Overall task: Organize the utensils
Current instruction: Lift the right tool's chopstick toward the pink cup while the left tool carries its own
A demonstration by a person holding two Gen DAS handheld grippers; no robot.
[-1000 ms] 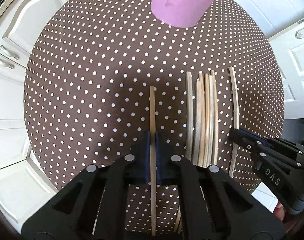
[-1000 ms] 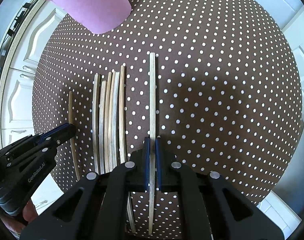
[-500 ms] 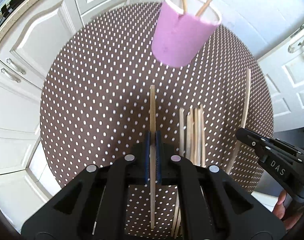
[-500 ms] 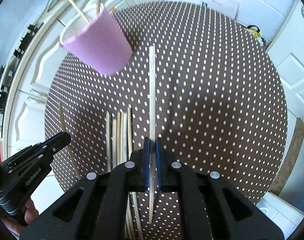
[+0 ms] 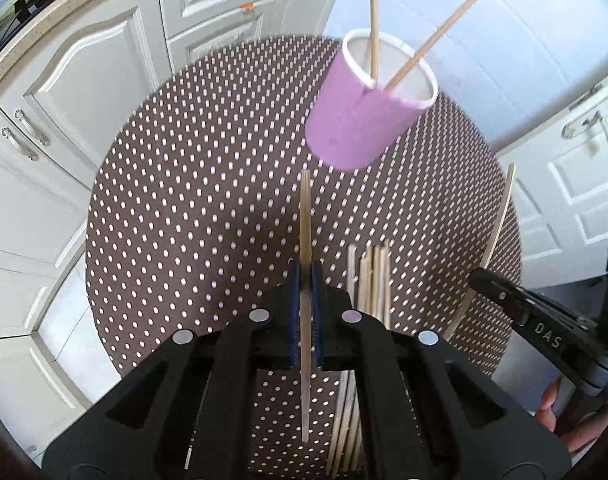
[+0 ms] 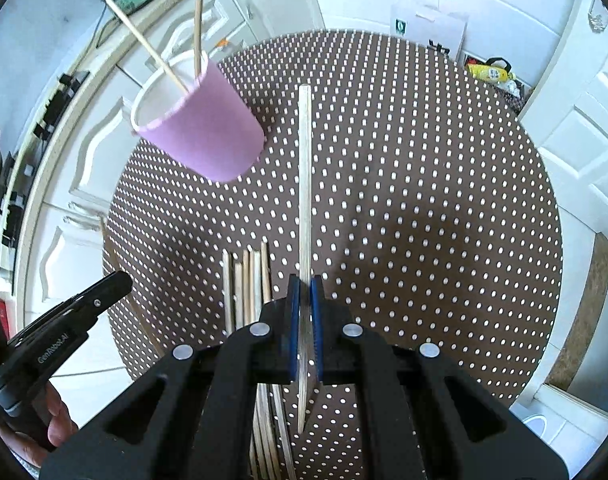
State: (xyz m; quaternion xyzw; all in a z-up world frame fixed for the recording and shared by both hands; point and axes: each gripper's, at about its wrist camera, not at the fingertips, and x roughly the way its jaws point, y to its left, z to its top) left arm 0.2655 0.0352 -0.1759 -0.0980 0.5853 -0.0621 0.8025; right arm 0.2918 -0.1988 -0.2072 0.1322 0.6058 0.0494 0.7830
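your left gripper (image 5: 305, 280) is clamped tight on a single wooden chopstick (image 5: 305, 216), the blue pads pressed flat against its sides with no gap showing. the stick runs straight along the line of the fingers, its far end reaching out ahead of the tips and its near end poking back under the body of the tool. it looks clear of the dotted tablecloth (image 5: 191, 208) beneath it.

your right gripper (image 6: 305, 284) is doing the same thing: jaws squeezed together on another chopstick (image 6: 304, 168), which sticks out a long way ahead of the tips and a shorter way behind them.

just to the right of your left fingertips, and just to the left of your right ones, a bundle of loose chopsticks (image 5: 370, 276) lies side by side on the cloth, between the two tools. from the left camera you can see the other tool off to the right, its held stick rising past the bundle, and part of your hand (image 5: 560, 412) behind it.

the pink cup (image 5: 368, 120) stands ahead of both sets of tips, up and to the right of the left one, up and to the left of the right one. two chopsticks already in the cup (image 5: 374, 20) lean against its white rim. white cabinet doors (image 5: 83, 80) surround the round table.
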